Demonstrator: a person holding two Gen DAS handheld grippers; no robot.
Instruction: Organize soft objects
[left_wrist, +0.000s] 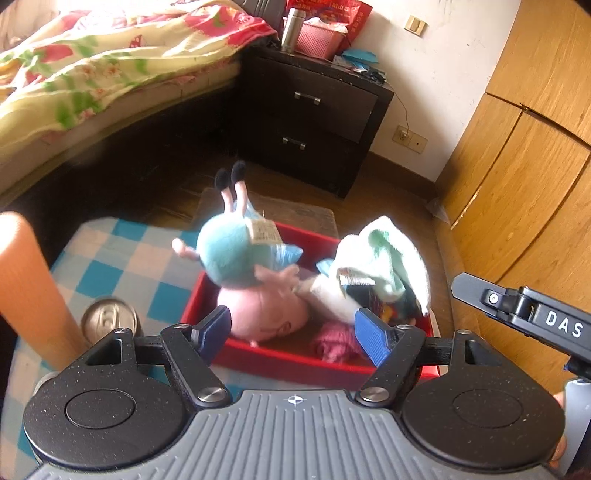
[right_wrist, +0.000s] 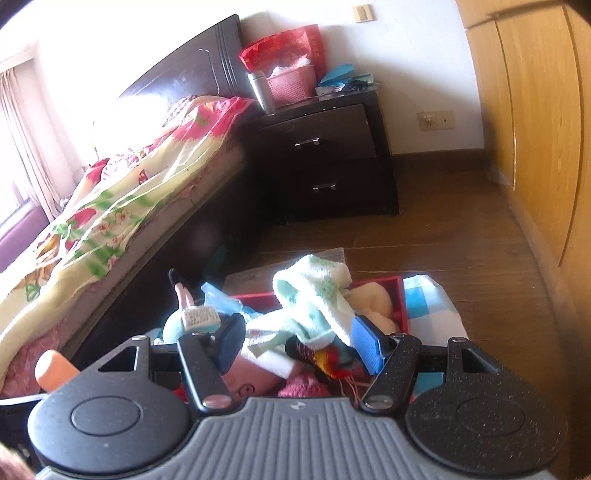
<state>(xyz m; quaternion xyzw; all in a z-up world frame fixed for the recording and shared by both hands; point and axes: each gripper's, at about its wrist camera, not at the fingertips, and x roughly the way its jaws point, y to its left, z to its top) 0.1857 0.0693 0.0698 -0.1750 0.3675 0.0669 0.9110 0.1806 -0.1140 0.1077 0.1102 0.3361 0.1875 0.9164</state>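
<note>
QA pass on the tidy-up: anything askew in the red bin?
Yes. The plush pig lies head-down, legs sticking above the red bin, and the green-white towel is heaped over the rim, not tucked in.

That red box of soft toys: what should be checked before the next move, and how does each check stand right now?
1. Left gripper free to grasp: ok, its jaws stand apart with nothing between them.
2. Right gripper free to grasp: ok, open, not pressing on anything.
3. Pig plush settled in the red box: not ok, it lies head down with legs above the rim.
4. Green-white towel tucked in: not ok, it is heaped above the other things.
5. Drink can clear of the box: ok, it stands apart on the checked cloth.
6. Room left in the box: cannot tell.
</note>
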